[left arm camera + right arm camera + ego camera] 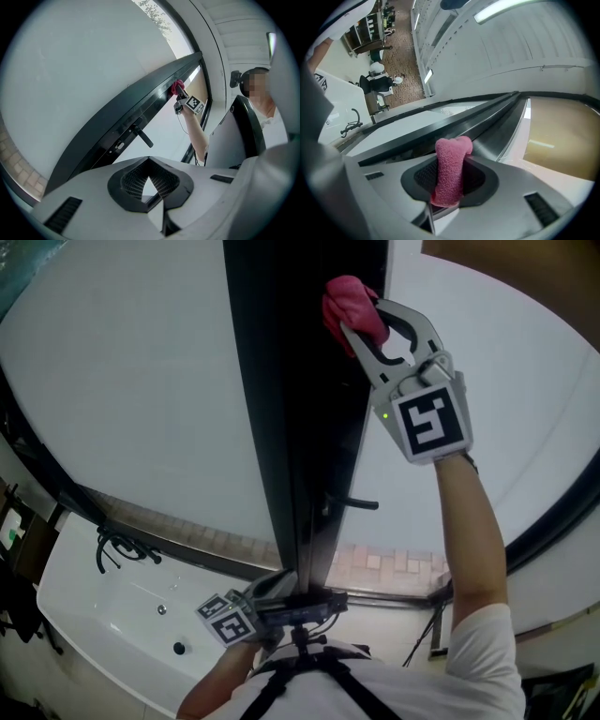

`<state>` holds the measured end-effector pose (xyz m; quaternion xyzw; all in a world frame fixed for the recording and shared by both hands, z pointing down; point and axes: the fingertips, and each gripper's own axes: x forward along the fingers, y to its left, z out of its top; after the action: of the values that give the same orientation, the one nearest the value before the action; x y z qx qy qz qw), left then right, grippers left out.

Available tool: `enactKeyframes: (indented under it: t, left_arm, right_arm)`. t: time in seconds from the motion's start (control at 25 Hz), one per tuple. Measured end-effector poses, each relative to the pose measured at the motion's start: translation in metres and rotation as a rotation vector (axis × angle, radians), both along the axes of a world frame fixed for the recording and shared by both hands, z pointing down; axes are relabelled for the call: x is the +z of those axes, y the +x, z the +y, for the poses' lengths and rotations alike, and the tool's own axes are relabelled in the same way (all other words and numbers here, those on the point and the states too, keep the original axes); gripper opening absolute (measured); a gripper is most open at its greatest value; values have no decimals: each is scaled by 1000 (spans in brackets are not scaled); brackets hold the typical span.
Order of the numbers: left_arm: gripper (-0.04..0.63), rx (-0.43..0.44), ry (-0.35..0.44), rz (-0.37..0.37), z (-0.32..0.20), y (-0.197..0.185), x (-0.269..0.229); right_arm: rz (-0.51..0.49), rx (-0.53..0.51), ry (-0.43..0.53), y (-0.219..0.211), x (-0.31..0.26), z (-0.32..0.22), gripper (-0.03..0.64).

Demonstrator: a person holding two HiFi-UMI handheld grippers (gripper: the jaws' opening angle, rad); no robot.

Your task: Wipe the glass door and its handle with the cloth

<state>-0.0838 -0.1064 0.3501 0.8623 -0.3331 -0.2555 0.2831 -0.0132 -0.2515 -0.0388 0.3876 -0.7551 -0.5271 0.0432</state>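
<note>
A pink cloth (349, 304) is pinched in my right gripper (360, 317), which is shut on it and held high against the dark frame (300, 409) of the glass door (141, 381). In the right gripper view the cloth (451, 168) stands up between the jaws of the right gripper (449, 190), close to the frame. The black lever handle (354, 503) sticks out of the frame well below the cloth. My left gripper (246, 610) hangs low by my body, shut on nothing. The left gripper (152, 185) looks up at the handle (142, 136) and the distant cloth (178, 86).
A white tub-like basin (103, 615) with a dark tap (122, 549) lies at the lower left. Light paving (375, 563) shows through the glass low down. A tripod leg (427, 629) stands by my right side. A second glass pane (525, 362) is on the right.
</note>
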Motion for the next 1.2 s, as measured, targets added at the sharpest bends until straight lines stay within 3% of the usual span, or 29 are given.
enactKeyframes:
  t: [1.2]
  left_arm:
    - [-8,31,-22,4,8,10,0]
  right_arm:
    - [60,-25,-237,-4,145,2,98]
